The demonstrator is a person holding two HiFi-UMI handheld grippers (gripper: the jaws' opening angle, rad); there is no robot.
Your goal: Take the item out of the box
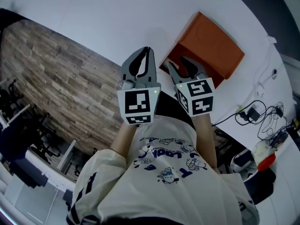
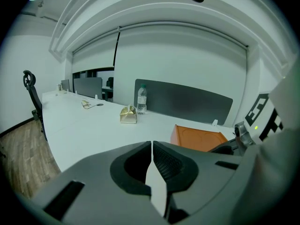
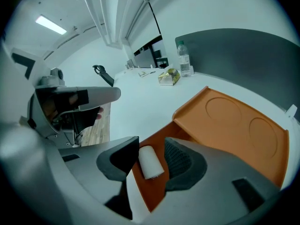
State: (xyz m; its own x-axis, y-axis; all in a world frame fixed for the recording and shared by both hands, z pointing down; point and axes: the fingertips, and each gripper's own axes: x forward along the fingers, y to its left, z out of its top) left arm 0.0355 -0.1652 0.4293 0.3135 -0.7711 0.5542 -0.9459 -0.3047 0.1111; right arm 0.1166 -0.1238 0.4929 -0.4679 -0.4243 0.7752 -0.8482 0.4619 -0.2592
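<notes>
**Right tool [image 3: 151, 145] parted around a small white cylindrical roll [image 3: 150, 162] in the open orange box [image 3: 234, 121]**
The roll lay on the box floor between the spread jaws, clear of the ribbed pad. The left tool [image 2: 152, 146], at the right tool's nine o'clock, was closed on nothing over the white bench [image 2: 93, 125].

Long white surface [image 1: 93, 18], its curved edge over a wood floor [image 1: 61, 78]. Orange box [image 1: 211, 46] sits on it near that edge, lid open. Further along, a clear bottle [image 2: 141, 100] stands upright with a small gold pack [image 2: 128, 115] just beside it; whether they touch is unclear. Beyond those lie a few bits [image 2: 89, 104], too small to tell. Grey panel [image 2: 187, 102] stands along the back. Cables [image 1: 262, 111] sprawl at the right end.
</notes>
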